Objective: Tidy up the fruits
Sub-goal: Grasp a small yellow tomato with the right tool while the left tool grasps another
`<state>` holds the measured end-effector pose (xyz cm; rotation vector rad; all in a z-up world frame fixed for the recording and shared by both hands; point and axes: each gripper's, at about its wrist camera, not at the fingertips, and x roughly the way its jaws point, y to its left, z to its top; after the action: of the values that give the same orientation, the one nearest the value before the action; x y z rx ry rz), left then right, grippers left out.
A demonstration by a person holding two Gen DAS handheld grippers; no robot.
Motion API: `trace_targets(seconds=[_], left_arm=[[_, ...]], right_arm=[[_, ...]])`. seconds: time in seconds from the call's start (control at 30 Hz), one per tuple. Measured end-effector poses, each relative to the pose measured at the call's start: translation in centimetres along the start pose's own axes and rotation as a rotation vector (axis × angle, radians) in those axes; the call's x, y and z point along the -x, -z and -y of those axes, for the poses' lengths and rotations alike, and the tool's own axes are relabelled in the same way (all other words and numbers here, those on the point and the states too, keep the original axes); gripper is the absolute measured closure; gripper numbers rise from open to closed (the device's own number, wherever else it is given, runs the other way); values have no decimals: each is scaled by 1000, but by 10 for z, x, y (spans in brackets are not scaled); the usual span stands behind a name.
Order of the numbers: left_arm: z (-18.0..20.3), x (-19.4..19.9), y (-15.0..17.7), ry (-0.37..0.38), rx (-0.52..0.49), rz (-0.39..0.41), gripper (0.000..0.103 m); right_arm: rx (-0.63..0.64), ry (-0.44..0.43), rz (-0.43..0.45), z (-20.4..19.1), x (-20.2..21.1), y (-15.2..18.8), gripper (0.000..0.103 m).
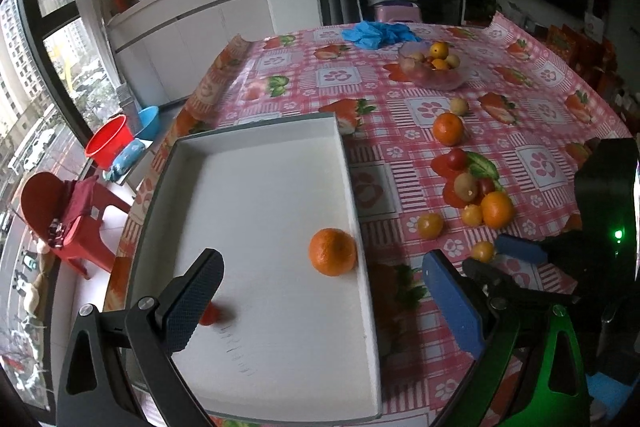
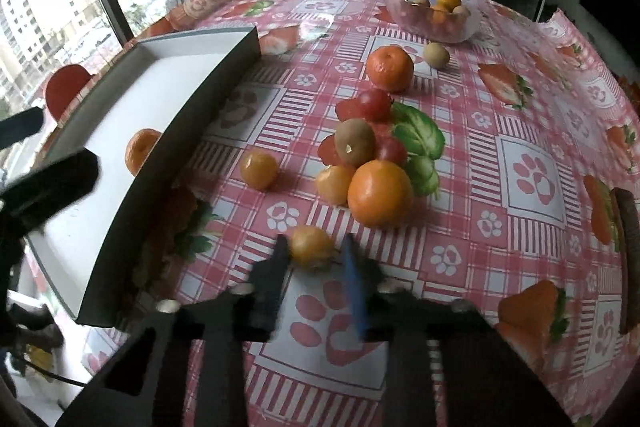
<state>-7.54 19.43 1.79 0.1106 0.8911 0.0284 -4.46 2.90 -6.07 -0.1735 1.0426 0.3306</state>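
Beside the tray (image 2: 168, 143), loose fruit (image 2: 360, 163).

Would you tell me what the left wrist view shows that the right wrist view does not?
Only left wrist: a red fruit in the tray, a red bucket. Only right wrist: the tray's dark outer wall. Both: the orange in the tray, the bowl, the gloves, the right tongs shut on a kumquat.
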Motion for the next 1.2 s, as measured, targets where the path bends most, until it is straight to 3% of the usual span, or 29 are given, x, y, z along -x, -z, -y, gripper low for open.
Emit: trace_targets(seconds=[0.13,0.47,0.63,0.7,0.8,0.87,0.97,1.03,1.1,1.2], left_arm=[[19,-6,-4,3,-34,-11,3],[75,-34,-10,23,-153,-41,3],[85,-57,-9,7,-174,-85,5],[84,-64,-9,15,-165,-108,22],[81,-77,-9,13,-139,-142,23],[83,-79,-8,20,-140,-143,32],[85,-82,-11,45,-127,-152,35],[85,-84,-13,86,-116,-164,47],[86,-85,-14,136,-97,-179,71],[90,-82,-12,151,-93,-181,79]], right_arm=[[-20,-53,12,13,6,5,79],[-83,-55,39,59,32,19,79],[-119,-64,47,75,37,23,79],[-130,-70,46,79,36,25,79],[-140,-79,46,82,35,28,79],[-145,-84,44,83,35,30,79],[-155,-88,44,85,35,31,79],[-161,-89,43,87,35,32,79],[-167,-89,43,89,35,32,79],[-174,-87,46,90,38,34,79]])
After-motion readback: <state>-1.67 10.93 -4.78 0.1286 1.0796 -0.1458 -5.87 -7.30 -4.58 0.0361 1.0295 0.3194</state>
